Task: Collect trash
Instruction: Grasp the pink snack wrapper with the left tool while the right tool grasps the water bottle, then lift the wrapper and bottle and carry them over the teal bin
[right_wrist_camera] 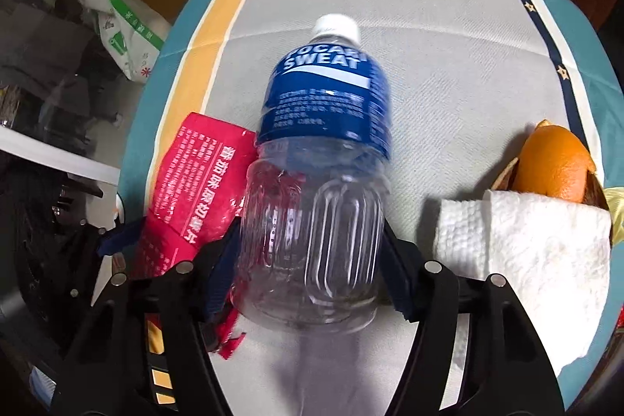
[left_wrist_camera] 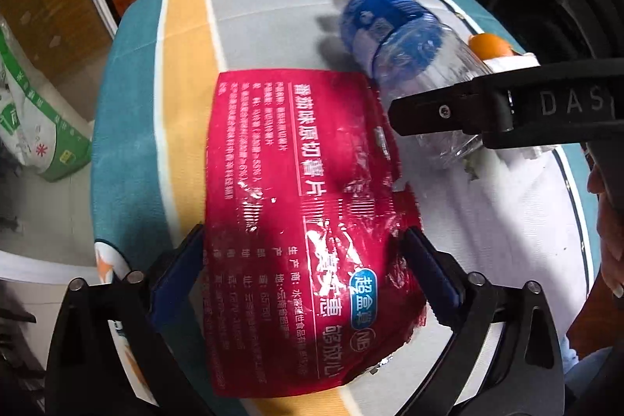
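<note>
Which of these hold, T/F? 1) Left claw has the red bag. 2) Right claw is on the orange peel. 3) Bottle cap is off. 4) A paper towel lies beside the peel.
1) True: the left claw has its fingers either side of the red snack bag, gripping it.
2) False: the right claw is closed on the clear bottle; the orange peel lies untouched.
3) False: the white cap is on.
4) True: the paper towel lies against the peel.

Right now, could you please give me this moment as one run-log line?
left gripper: shut on red snack bag | right gripper: shut on empty bottle | still on table: paper towel, orange peel
</note>
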`<state>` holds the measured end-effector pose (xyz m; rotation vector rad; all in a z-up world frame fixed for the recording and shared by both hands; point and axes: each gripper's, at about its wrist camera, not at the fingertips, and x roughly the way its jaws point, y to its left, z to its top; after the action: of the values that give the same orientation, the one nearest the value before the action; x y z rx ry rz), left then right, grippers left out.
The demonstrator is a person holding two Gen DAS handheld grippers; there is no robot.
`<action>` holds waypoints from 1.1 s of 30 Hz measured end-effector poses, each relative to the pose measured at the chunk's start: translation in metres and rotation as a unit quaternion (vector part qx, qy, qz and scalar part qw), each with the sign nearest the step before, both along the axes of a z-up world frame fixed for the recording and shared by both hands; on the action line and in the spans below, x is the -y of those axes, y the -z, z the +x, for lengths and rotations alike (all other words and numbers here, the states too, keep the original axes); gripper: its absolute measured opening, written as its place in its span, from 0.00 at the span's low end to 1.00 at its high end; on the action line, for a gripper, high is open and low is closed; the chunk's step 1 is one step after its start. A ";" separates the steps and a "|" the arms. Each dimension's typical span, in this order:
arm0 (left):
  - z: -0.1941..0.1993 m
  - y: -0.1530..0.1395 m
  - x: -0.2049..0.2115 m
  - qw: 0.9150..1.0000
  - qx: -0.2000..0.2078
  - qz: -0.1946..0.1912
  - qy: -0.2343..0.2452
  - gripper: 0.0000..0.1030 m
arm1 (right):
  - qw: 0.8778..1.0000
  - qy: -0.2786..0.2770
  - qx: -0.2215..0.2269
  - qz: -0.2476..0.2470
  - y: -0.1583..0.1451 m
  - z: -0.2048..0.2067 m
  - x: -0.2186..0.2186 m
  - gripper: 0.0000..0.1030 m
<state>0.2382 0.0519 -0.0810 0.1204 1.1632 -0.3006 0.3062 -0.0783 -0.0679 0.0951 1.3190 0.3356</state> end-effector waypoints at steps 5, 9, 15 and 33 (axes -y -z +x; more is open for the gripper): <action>-0.006 -0.009 0.009 1.000 0.007 -0.011 0.006 0.38 | 1.000 -0.002 0.020 0.008 -0.018 -0.009 0.011 0.59; -0.015 -0.023 0.020 0.999 0.033 0.003 0.011 0.16 | 0.999 0.000 0.030 0.013 -0.027 -0.015 0.023 0.59; -0.026 -0.041 0.028 0.999 0.047 0.006 0.004 0.11 | 0.999 0.003 0.040 0.022 -0.039 -0.028 0.034 0.59; -0.070 -0.126 0.056 0.994 0.113 0.000 0.006 0.11 | 0.991 0.022 0.115 0.060 -0.100 -0.085 0.095 0.58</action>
<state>0.1679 -0.0042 0.0445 0.1574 0.9391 -0.2896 0.2210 -0.1733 0.0316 0.1816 1.0659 0.3775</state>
